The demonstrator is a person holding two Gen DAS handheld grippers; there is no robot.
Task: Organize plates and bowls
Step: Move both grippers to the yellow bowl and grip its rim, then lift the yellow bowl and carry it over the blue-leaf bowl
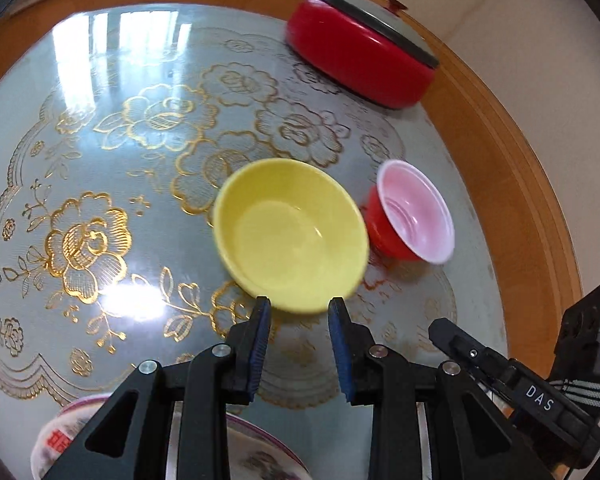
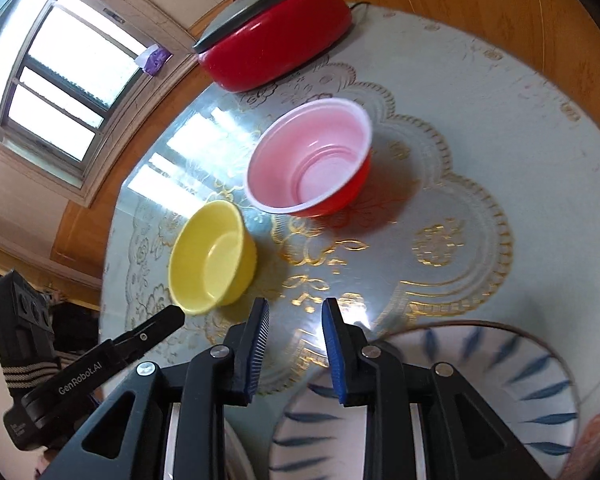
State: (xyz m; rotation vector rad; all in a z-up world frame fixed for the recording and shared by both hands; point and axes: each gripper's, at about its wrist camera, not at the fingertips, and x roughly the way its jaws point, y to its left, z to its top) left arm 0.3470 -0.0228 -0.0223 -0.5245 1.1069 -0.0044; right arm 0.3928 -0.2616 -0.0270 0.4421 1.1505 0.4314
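On the round table (image 1: 512,184) under its glass top and gold-flowered lace cloth (image 1: 88,236), going left to right in the left wrist view: at about seven o'clock, half hidden under the left gripper (image 1: 299,306), sits a plate with a purple-pink rim (image 1: 56,436) bearing red characters; what lies on it I cannot tell. Near the middle stands the yellow bowl (image 1: 290,234), upright and empty, its near rim just beyond the gripper's blue pads (image 1: 260,344), which are spread apart with only bare air between them. Just beside it at three o'clock is the red plastic bowl (image 1: 414,216) with a pale pink inside, also empty; whether the two bowls touch is hard to judge. At one o'clock, well apart near the wooden edge, rests a red electric pot (image 1: 360,56) with its grey lid on. In the right wrist view the right gripper (image 2: 295,306) is likewise parted with nothing in its jaws, hanging over the cloth; the yellow bowl lies at its ten o'clock, the red bowl at twelve, and a white plate with blue leaf strokes (image 2: 540,392) sits empty at five o'clock, partly beneath the right finger.
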